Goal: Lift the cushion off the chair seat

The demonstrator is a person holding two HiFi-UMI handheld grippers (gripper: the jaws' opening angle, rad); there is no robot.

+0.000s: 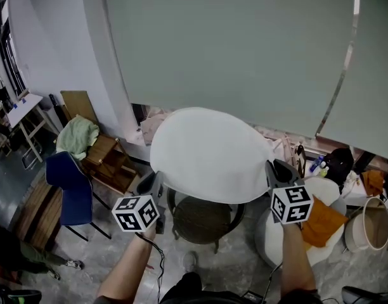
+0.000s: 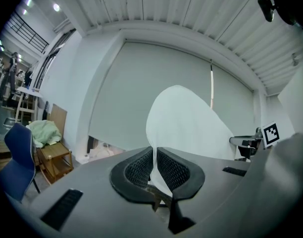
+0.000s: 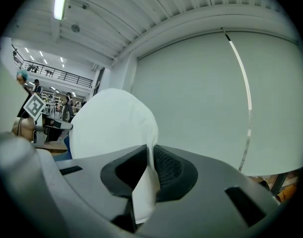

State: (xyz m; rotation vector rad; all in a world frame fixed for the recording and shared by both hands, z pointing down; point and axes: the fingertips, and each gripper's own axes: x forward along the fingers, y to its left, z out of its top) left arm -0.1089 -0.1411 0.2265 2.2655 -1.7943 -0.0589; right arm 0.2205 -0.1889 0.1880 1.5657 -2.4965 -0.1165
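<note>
A white cushion hangs in the air above a round dark chair seat, clear of it. My left gripper is shut on the cushion's left edge. On the other side my right gripper is shut on its right edge. In the left gripper view the white cushion rises from between the closed pads of the left gripper. The right gripper view shows the cushion pinched at its edge in the right gripper, with a fold hanging below the jaws.
A large grey roller blind fills the wall behind. A blue chair and a wooden shelf with green cloth stand at left. At right are a white round table with orange cloth and a bucket.
</note>
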